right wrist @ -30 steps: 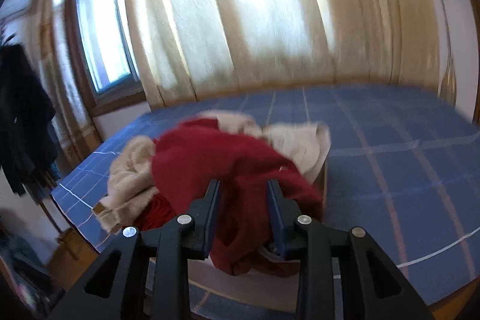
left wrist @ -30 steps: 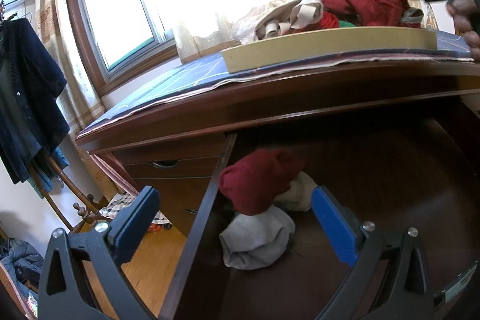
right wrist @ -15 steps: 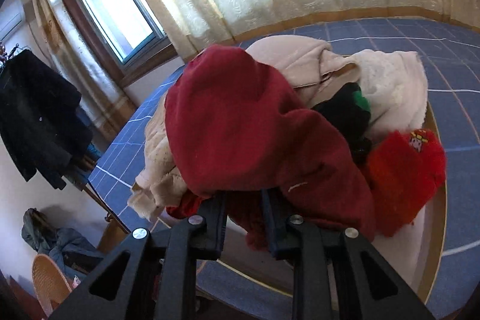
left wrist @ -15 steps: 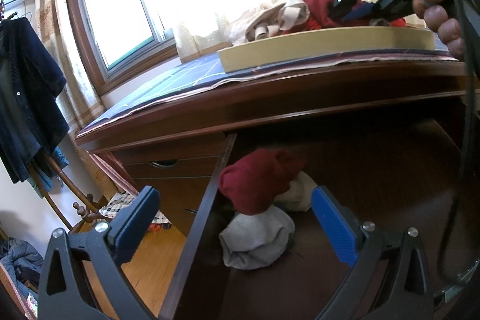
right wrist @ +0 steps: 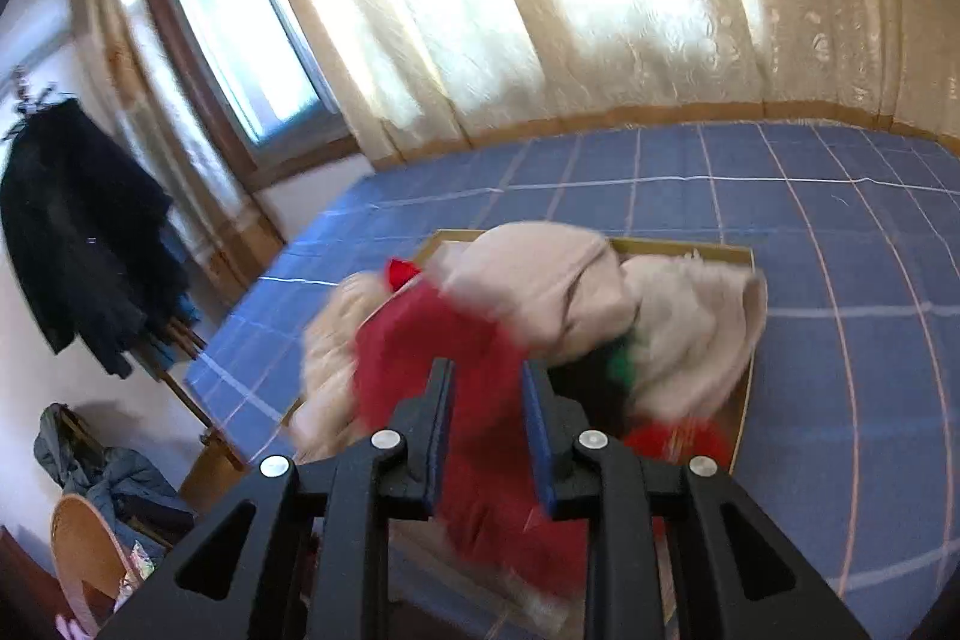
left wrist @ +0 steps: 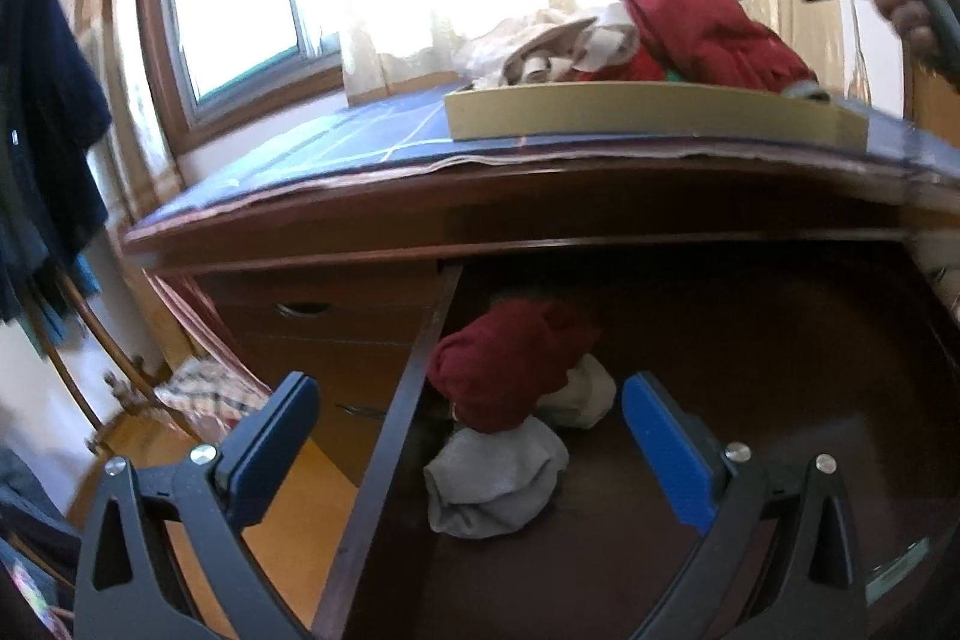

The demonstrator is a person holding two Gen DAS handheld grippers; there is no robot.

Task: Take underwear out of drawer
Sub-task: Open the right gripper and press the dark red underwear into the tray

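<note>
1. Three rolled pieces of underwear lie in the open drawer (left wrist: 384, 436), bunched against its left wall: a dark red piece (left wrist: 510, 370) on top, a grey piece (left wrist: 498, 478) in front of it, and a white piece (left wrist: 579, 394) behind.
2. The left gripper (left wrist: 468, 436) hangs over them with its jaws spread wide and nothing between the pads, likely lined up for the next pick.
3. On the dresser top, near its front edge, a shallow tray (left wrist: 648, 118) holds the heap of garments (right wrist: 540, 304) already taken out.
4. The right gripper (right wrist: 486, 436) hovers above that heap in the left-wrist view. Its jaws stand narrowly apart; they have just been closing, apparently empty, though blur leaves that uncertain.
</note>
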